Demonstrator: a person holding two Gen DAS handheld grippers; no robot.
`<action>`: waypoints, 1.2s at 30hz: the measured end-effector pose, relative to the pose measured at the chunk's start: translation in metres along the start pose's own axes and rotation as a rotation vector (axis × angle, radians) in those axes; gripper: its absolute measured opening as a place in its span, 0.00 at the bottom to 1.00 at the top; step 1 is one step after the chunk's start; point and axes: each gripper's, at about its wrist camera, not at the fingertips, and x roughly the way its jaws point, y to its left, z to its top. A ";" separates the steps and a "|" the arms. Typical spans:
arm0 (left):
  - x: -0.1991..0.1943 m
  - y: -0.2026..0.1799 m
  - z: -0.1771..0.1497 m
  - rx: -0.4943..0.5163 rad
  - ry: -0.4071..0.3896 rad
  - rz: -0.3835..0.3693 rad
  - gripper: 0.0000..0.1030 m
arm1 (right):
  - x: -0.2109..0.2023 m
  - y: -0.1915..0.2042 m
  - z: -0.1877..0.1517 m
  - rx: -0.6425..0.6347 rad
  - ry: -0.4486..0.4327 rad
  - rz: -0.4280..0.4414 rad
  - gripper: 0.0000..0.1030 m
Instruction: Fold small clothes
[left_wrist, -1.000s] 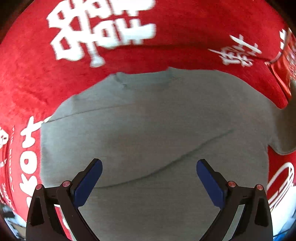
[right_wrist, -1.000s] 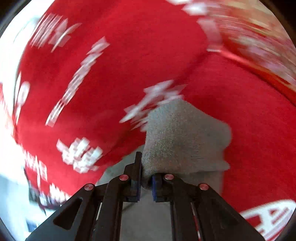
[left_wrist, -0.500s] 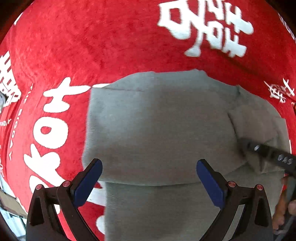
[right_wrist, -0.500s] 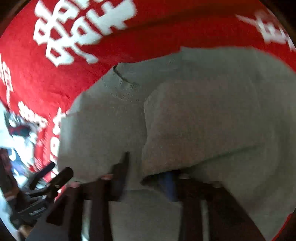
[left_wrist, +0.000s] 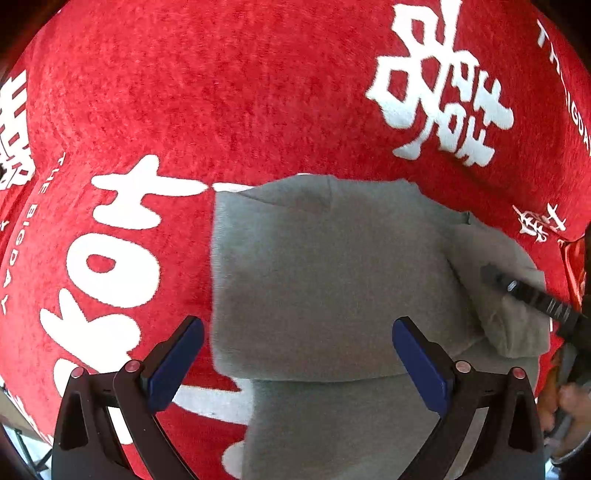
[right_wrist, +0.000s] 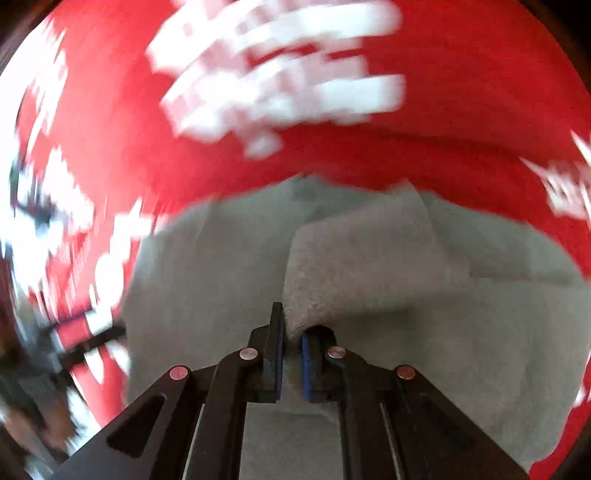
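Note:
A small grey shirt (left_wrist: 325, 273) lies on a red cloth with white lettering (left_wrist: 229, 92). Its left side is folded in with a straight edge. The right sleeve (left_wrist: 495, 258) lies folded over the body. My left gripper (left_wrist: 298, 325) hovers open above the shirt's left half, with nothing between its blue pads. In the right wrist view my right gripper (right_wrist: 291, 326) is shut on the edge of the folded grey sleeve (right_wrist: 354, 258), low over the shirt. From the left wrist view the right gripper (left_wrist: 491, 275) reaches in from the right onto that sleeve.
The red cloth (right_wrist: 461, 122) covers the whole surface around the shirt. A person's hand (left_wrist: 569, 398) holds the right gripper at the far right edge. The cloth's edge and some clutter show blurred at the lower left (right_wrist: 33, 369).
The right gripper carried the sleeve over onto the shirt's body, its jaws parted briefly and are shut on the sleeve edge again. The left gripper slid toward the shirt's left side, staying open.

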 end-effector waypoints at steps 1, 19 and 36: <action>-0.001 0.004 0.000 -0.003 0.001 -0.003 0.99 | 0.008 0.015 -0.007 -0.078 0.038 -0.019 0.10; 0.047 -0.035 0.005 -0.049 0.143 -0.187 0.99 | -0.060 -0.147 -0.126 0.643 0.048 0.111 0.66; 0.041 -0.037 -0.012 0.013 0.158 -0.092 0.06 | -0.080 -0.212 -0.144 0.722 -0.055 0.061 0.06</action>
